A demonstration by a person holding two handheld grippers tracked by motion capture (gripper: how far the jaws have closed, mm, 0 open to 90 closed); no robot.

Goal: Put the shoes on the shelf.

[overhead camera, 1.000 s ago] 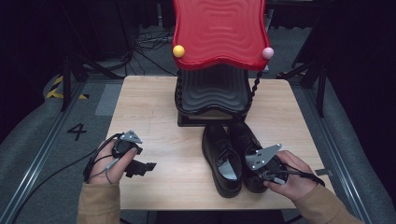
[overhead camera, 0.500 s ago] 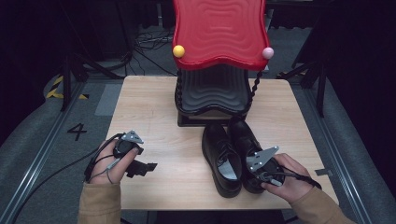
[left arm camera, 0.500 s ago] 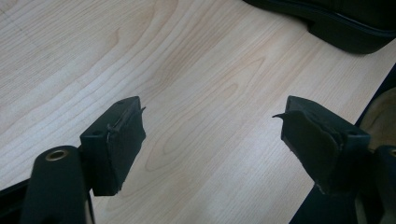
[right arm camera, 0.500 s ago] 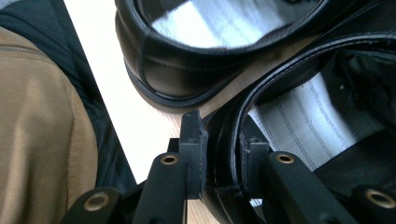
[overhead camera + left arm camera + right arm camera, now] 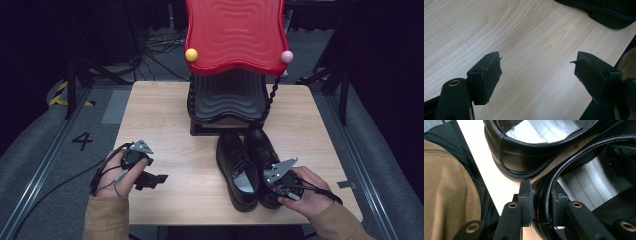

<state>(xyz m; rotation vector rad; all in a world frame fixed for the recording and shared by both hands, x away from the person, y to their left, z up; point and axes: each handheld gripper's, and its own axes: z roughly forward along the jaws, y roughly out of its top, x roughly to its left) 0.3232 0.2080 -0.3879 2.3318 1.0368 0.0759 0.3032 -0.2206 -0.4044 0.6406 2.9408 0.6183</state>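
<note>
Pinching right shoe's [image 5: 267, 160] heel rim with right tool [image 5: 541, 206] for lifting; left tool [image 5: 536, 75] gaping at nine o'clock on surface [image 5: 165, 115].

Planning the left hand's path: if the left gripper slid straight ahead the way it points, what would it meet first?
Probably the nearer black shoe; the left gripper, jaws open over bare table, points toward it, though depth is unclear.

Your worktop [image 5: 165, 120] is pale wood. A black stand [image 5: 227, 107] with a red top sits against its far edge, mid-width. Two black shoes [image 5: 247, 167] lie side by side, apparently touching, toward the near right corner, heels nearest you.
</note>
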